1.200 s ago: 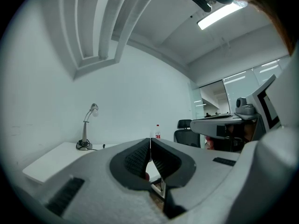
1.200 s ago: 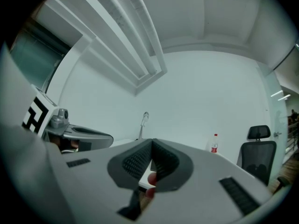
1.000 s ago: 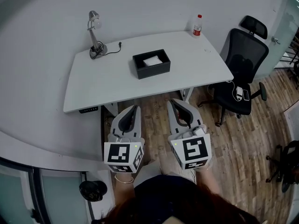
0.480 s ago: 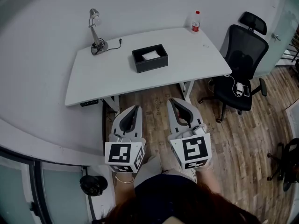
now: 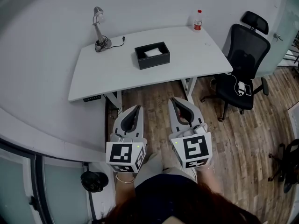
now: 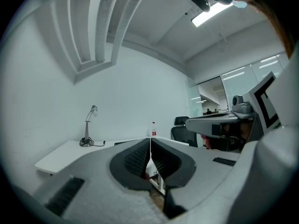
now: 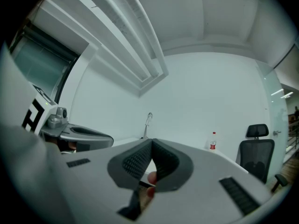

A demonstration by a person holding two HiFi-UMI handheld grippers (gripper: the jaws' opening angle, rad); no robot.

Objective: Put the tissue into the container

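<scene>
Your left claw [image 5: 136, 108] and your right claw [image 5: 174, 101] are both closed w/ nothing between the jaws (each claw's own view shows the pads pressed together, no tissue there). Both point level toward the table [image 5: 93, 80], well apart from it, over the wood floor [image 5: 154, 107].

The container [image 5: 152, 62] stands ahead of the claws, approx. between their two lines. A white piece lies inside it already, and I judge it is the tissue [image 5: 153, 52]. So the main step looks done, as far as the views show: tissue is in, no other tissue is visible on the table, and your claws carry nothing. If one more tissue must go in, I cannot see it from here.

Count:
- 2 claws
- 1 table
- 1 container
- 1 tissue
- 1 lamp [image 5: 98, 28], ahead and left of the left claw
- 1 bottle [image 5: 198, 20], ahead and right of the right claw
- 1 office chair [image 5: 244, 62], also ahead and right of the right claw
</scene>
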